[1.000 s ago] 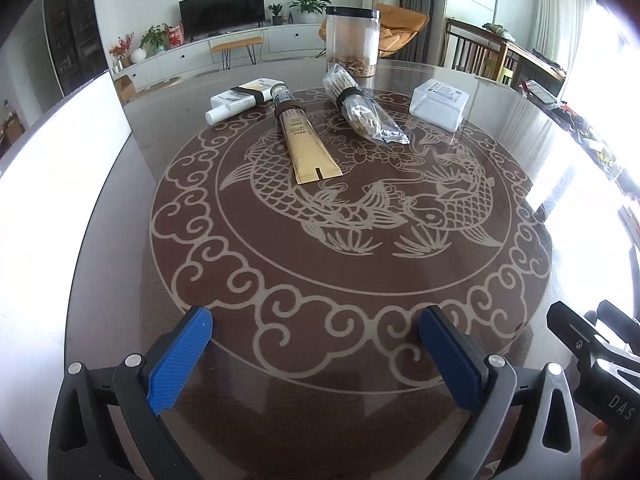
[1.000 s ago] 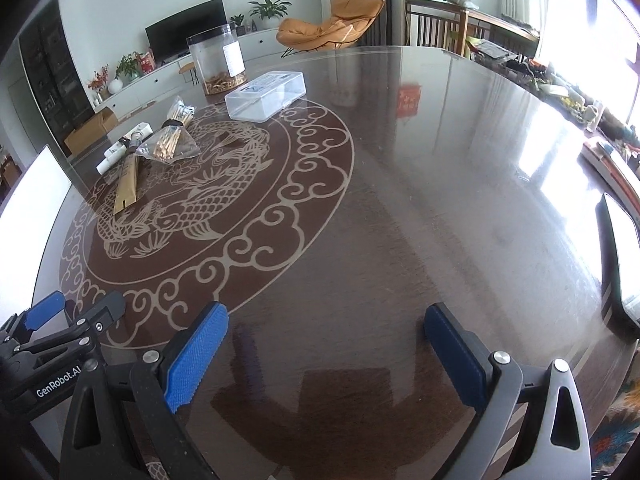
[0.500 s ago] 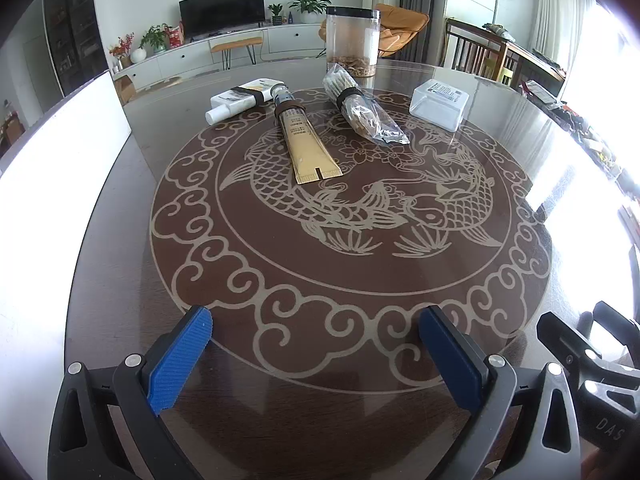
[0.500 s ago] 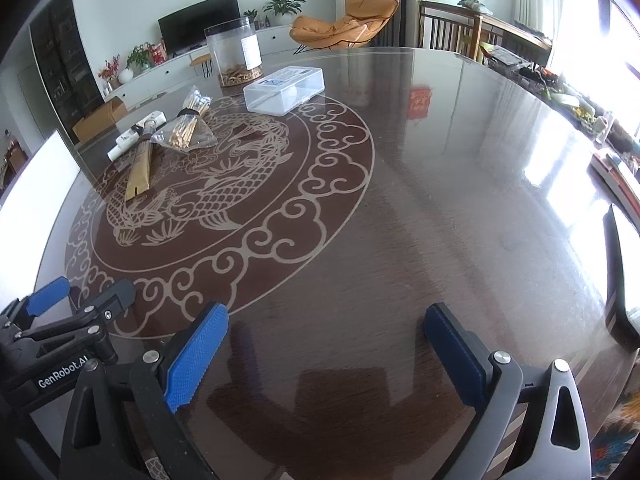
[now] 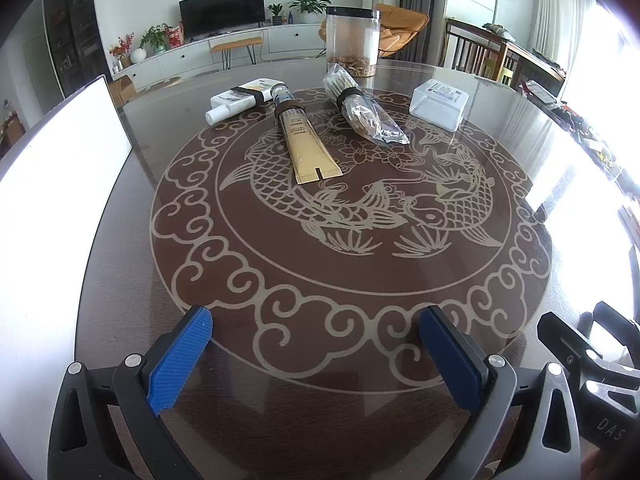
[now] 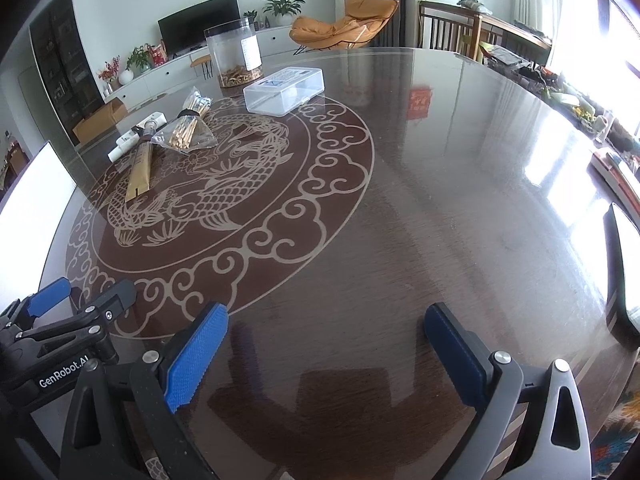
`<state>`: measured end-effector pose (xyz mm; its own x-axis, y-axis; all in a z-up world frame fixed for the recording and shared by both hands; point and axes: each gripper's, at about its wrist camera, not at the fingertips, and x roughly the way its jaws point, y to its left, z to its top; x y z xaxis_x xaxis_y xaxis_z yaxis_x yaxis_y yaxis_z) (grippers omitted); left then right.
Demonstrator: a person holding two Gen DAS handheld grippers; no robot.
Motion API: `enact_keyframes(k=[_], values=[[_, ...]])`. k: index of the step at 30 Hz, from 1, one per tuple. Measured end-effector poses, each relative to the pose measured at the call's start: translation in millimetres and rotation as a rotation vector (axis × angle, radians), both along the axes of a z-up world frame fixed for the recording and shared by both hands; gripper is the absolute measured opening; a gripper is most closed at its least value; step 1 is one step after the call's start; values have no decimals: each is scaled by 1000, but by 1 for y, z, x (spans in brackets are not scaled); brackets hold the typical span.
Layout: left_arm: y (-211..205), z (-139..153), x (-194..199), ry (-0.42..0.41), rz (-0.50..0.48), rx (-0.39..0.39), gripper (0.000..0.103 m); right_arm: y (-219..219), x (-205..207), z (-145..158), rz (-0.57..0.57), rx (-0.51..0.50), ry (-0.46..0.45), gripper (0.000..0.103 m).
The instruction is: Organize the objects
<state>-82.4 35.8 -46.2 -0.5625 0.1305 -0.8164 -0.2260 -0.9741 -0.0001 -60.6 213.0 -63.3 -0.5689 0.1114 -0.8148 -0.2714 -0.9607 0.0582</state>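
At the far side of the round dark table [image 5: 320, 360] lie a gold tube [image 5: 306, 142], a white tube [image 5: 240, 100], a clear bag of sticks [image 5: 362, 110] and a clear lidded box [image 5: 439, 105]. Behind them stands a tall clear jar [image 5: 353, 42]. The right wrist view shows the gold tube [image 6: 140, 170], the bag [image 6: 186, 132], the box [image 6: 284, 90] and the jar [image 6: 236, 56] at upper left. My left gripper [image 5: 316, 354] is open over the near table edge, empty. My right gripper [image 6: 326, 354] is open too, empty, beside the left one.
A white panel [image 5: 52, 184] stands along the table's left edge. A dark tablet-like object [image 6: 620, 276] sits at the right edge. Chairs, a sideboard and a cluttered bench stand beyond the table. The carved fish pattern spans the table's middle.
The right wrist view has swung left, bringing the objects closer to the centre. The right gripper has slid lower and further right in the left view. The left gripper has hardly moved.
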Motion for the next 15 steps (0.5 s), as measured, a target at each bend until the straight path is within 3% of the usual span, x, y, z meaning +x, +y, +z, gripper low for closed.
enact_keyframes(k=[10, 15], values=[[0, 0, 0, 0, 0, 0, 103, 3, 1, 1, -5, -18, 8, 99], [0, 0, 0, 0, 0, 0, 103, 18, 6, 3, -65, -75, 33, 99]])
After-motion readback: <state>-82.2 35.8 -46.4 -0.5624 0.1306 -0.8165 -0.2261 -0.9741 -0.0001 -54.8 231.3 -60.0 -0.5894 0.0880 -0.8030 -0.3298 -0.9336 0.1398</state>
